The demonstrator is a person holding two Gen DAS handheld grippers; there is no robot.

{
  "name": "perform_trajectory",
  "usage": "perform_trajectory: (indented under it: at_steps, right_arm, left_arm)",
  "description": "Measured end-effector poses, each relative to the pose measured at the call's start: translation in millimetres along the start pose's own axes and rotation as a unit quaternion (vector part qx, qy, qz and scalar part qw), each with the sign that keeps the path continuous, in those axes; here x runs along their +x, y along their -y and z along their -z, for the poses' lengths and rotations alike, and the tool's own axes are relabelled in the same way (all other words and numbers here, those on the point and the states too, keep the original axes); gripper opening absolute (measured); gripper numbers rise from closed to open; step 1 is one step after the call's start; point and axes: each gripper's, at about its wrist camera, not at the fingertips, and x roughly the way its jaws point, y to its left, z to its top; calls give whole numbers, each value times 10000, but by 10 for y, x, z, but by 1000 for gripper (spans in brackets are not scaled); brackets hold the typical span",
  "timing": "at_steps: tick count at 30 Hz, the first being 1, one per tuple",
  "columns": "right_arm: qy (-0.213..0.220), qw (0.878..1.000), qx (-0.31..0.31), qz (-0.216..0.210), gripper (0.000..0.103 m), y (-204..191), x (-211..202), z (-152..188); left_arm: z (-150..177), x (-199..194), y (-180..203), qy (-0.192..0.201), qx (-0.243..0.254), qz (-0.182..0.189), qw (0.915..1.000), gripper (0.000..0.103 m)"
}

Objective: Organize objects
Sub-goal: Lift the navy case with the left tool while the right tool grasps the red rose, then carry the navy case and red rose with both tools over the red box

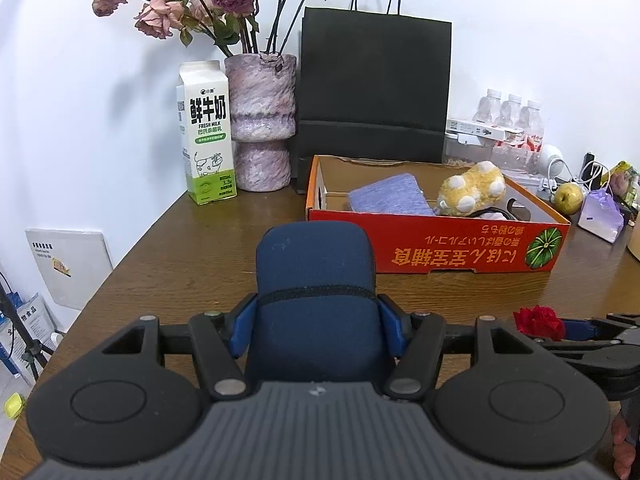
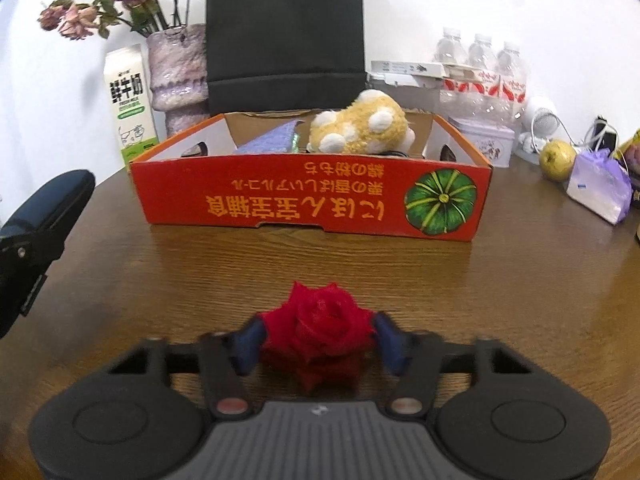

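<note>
The left gripper (image 1: pixel 316 320) is clenched on a navy case (image 1: pixel 316 272), its long axis running toward twelve o'clock; the orange box (image 1: pixel 440 248) lies just beyond at one o'clock, its long side across the reach; the right gripper (image 2: pixel 318 340) has a red rose (image 2: pixel 320 328) between its blue fingers (image 2: pixel 250 340), which appear to press the petals; the box sits dead ahead at twelve, well apart; I judge the left hand nearer.
</note>
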Motion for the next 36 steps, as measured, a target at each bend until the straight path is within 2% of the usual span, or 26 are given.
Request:
perform_trajectory:
  at_steps: [4, 10, 16, 36]
  right_arm:
    - [137, 9999, 0, 56, 47, -5, -51, 4]
    - [501, 9986, -81, 141, 44, -37, -172, 18]
    - [739, 9971, -181, 52, 42, -50, -255, 25]
    - [1224, 9922, -104, -197, 41, 181, -551, -116]
  left_arm:
    - [23, -22, 22, 16, 31, 17, 10000, 63]
    - [39, -50, 39, 68, 24, -32, 10000, 63]
    - [57, -104, 75, 132, 33, -63, 9999, 63]
    - [26, -221, 518, 185, -55, 4, 9998, 63]
